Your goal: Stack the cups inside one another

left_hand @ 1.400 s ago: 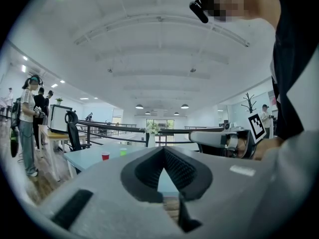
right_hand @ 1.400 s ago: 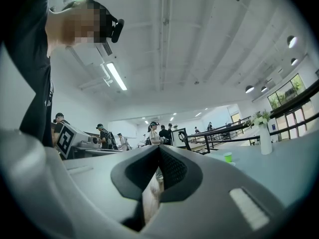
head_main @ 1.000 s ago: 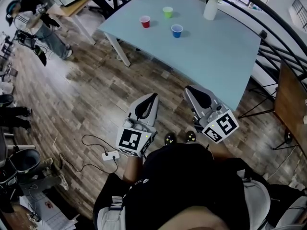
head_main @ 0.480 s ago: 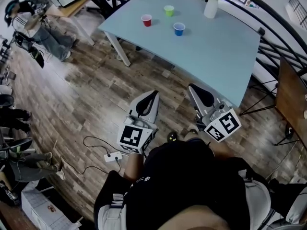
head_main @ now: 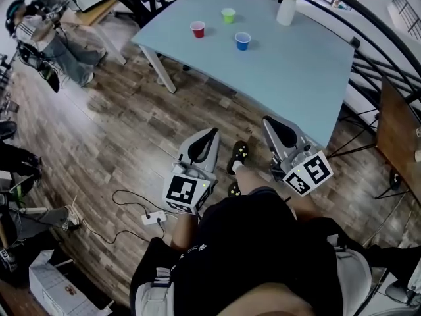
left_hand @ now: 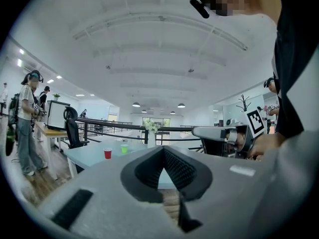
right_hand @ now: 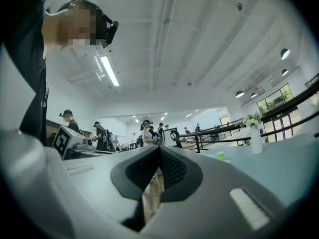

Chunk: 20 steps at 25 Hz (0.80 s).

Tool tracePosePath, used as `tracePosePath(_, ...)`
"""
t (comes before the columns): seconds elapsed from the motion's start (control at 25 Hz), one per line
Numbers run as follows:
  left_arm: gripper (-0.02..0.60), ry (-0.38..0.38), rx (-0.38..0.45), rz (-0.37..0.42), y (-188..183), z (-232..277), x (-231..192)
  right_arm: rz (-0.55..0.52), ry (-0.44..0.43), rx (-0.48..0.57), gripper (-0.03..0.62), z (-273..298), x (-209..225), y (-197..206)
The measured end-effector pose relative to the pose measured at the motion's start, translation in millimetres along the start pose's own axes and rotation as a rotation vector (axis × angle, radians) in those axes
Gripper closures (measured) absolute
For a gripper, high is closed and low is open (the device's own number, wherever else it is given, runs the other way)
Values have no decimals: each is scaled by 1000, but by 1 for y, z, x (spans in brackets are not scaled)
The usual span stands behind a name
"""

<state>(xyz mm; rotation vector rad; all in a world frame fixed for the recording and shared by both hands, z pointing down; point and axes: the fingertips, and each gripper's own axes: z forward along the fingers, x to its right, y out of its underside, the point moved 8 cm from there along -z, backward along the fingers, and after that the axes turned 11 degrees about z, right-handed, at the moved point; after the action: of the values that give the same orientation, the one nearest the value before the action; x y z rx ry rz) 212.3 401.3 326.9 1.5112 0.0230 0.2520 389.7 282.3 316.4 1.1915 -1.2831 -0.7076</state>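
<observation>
Three small cups stand apart on the light blue table [head_main: 296,78]: a red cup [head_main: 198,29], a green cup [head_main: 228,15] and a blue cup [head_main: 243,41]. My left gripper [head_main: 212,132] and right gripper [head_main: 268,120] are held over the wooden floor, short of the table's near edge and far from the cups. Both are shut with nothing between the jaws. The left gripper view shows the red cup [left_hand: 107,154] and green cup [left_hand: 124,148] far beyond the left gripper [left_hand: 163,149]. Past the right gripper [right_hand: 159,148], only the green cup [right_hand: 221,156] shows.
A white vase [head_main: 285,10] with flowers stands at the table's far edge. A black railing [head_main: 381,51] runs behind and to the right of the table. A person [head_main: 46,25] stands at far left by a desk. A cable and plug [head_main: 150,216] lie on the floor.
One of my feet has stepped forward between the two grippers. The grippers have edged slightly toward the table and stay shut. People at the left have shifted.
</observation>
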Motion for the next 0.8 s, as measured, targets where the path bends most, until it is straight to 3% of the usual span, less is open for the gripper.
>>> tracePosePath(0.48, 591, -70, -19, 20, -4, 14, -35, 24, -38, 23, 591, 41, 32, -7)
tracePosePath(0.8, 591, -38, -27, 62, -7, 44, -63, 42, -29, 19, 591, 71, 53, -8)
